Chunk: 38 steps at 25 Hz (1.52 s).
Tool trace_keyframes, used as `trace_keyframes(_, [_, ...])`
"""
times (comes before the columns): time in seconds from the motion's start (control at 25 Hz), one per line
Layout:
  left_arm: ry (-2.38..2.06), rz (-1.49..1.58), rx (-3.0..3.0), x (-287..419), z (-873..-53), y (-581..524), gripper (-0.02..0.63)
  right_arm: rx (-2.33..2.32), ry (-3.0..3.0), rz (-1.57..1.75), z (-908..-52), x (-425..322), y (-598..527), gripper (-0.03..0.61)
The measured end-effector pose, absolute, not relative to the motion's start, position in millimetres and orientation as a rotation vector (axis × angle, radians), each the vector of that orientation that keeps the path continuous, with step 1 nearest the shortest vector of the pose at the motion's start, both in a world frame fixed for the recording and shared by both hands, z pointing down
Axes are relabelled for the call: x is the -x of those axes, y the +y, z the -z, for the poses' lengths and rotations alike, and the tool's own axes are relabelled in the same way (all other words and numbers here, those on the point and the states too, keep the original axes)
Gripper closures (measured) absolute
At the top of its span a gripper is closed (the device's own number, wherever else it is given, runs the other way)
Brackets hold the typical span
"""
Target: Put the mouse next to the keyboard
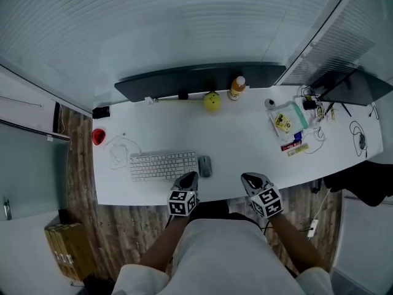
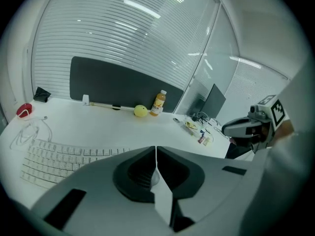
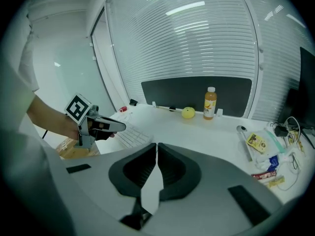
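Observation:
A white keyboard lies near the front edge of the white desk. Just off its right end sits the grey mouse. My left gripper hovers at the desk's front edge, just short of the mouse and slightly left of it; its jaws are shut, with nothing between them. My right gripper is further right at the same edge, also shut and holding nothing. In the left gripper view the jaws meet, with the keyboard beyond them on the left. In the right gripper view the jaws also meet.
At the back stand a dark panel, a yellow ball and an orange bottle. A red object and a white cable lie at the left. Packets and cables clutter the right. A cardboard box sits on the floor.

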<state>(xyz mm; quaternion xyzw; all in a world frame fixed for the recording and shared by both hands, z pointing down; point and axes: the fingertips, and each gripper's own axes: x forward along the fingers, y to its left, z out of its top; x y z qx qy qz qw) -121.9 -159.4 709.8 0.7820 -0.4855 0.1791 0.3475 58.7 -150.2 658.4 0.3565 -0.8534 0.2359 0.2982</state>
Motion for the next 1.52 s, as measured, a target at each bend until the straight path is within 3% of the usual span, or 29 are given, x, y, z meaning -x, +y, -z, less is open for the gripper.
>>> trace_keyframes(0.8, [-1.408,-0.348,-2.169,105,-615,-49,0.597,-0.889,-2.416,-0.532,-625,-87,-57,0.545])
trace_keyframes(1.52, [-1.434,-0.351,-2.224,147,-580,17,0.597,-0.841,-2.513,-0.439,-585,-43,-30,0.545])
